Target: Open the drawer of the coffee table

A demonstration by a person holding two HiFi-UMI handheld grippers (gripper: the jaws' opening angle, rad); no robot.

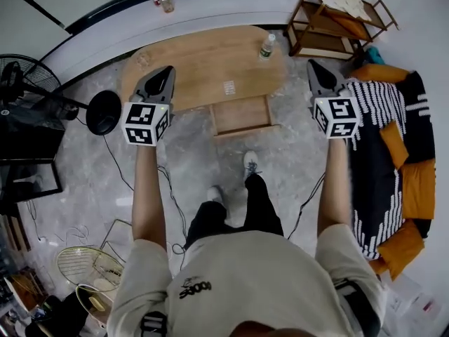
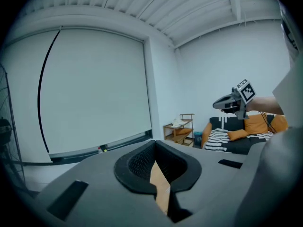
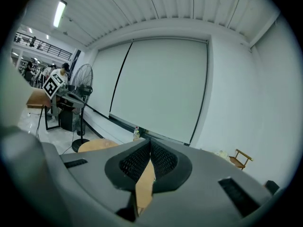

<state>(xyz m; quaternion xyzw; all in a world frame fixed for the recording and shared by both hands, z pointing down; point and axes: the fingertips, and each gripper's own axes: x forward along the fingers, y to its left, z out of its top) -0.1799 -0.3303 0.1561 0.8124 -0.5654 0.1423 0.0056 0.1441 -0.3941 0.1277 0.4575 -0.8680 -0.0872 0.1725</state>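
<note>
Your left gripper [image 1: 167,70] and right gripper [image 1: 312,64] are sitting closed and empty, mid-frame. Between them the drawer [image 1: 242,115] is standing open.

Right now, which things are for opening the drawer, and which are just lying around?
For the job:
coffee table
its drawer, sticking out
left gripper, shut, empty
right gripper, shut, empty

Just lying about:
bottle on the table
wooden shelf
sofa
fan

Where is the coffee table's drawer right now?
Head view, centre: the drawer juts from the near edge of the coffee table, just ahead of the person's shoes.
</note>
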